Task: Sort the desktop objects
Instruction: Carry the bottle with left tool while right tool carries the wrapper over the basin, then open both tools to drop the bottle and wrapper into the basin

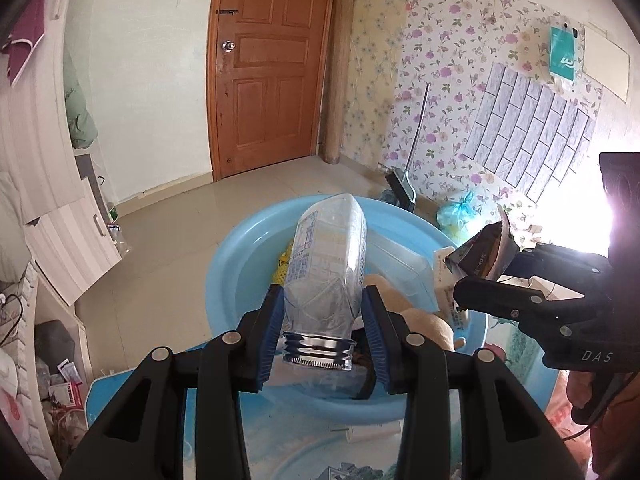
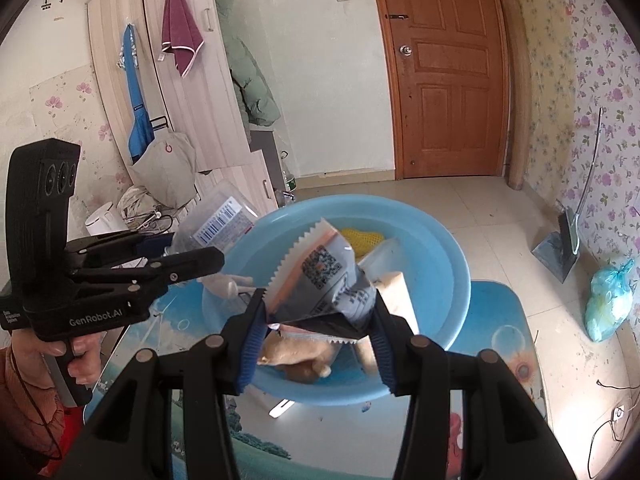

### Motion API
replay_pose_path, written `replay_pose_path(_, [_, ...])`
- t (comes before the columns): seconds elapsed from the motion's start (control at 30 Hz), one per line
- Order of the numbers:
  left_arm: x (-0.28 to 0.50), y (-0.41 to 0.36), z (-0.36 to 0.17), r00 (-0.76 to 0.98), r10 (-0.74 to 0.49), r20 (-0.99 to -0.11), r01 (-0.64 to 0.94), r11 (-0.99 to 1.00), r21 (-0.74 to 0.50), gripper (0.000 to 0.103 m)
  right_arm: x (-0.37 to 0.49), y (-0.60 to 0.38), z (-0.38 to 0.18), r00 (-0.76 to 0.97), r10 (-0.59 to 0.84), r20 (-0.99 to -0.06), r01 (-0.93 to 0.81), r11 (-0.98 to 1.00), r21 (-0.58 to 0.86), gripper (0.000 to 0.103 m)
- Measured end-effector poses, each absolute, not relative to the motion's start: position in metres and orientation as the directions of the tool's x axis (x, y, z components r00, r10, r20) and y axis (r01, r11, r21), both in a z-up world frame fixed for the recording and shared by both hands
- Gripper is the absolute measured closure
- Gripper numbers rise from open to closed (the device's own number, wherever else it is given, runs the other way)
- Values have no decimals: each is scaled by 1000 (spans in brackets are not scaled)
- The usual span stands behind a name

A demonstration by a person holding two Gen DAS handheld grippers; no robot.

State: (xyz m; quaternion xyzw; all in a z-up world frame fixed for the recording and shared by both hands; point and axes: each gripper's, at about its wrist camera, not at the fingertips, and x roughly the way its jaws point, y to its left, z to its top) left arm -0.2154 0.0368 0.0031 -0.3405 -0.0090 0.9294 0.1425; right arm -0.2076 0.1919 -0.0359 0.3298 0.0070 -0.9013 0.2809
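Basin [image 1: 224, 264]: pale blue plastic.
Bottle [image 1: 328, 256]: clear, with blue-printed label.
Snack packet [image 2: 324, 284]: grey and pink, black QR code.
Counter [image 2: 492, 320]: blue sky-and-meadow print with a sunflower.
Door [image 2: 444, 68]: orange-brown wood.
Wallpaper [image 1: 452, 60]: white, purple flowers.
Towel [image 2: 180, 32]: maroon.

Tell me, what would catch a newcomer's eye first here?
Probably the clear, capless plastic bottle, clamped between the blue-padded jaws of the left gripper above the round light-blue plastic basin. Just right of it, the right gripper pinches a crumpled grey-and-pink snack wrapper over the same basin, where a tan plush toy and a yellow mesh item already lie.
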Motion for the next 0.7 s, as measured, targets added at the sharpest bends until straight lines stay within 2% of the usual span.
replay_pose_path(0.17, [-234,40,-9,-721,259,-643,-257,-961,-98,63,-232,192,-42,-624,-505,-597,500,-845,192,56])
replay_pose_path(0.27, [-234,39,-11,-720,277,-636,-269,-957,-112,48,-244,190,-46,-627,-502,-596,493,-848,195,56])
replay_pose_path(0.43, [-221,38,-13,-724,275,-632,-280,-955,-95,43,-259,185,-48,-640,-476,-603,479,-861,172,56])
replay_pose_path(0.6, [-205,33,-14,-722,286,-630,-286,-952,-106,24,-268,174,-46,-629,-493,-601,489,-852,186,54])
replay_pose_path(0.7, [-196,32,-12,-727,265,-633,-286,-956,-71,15,-270,163,-49,-612,-491,-620,486,-852,195,52])
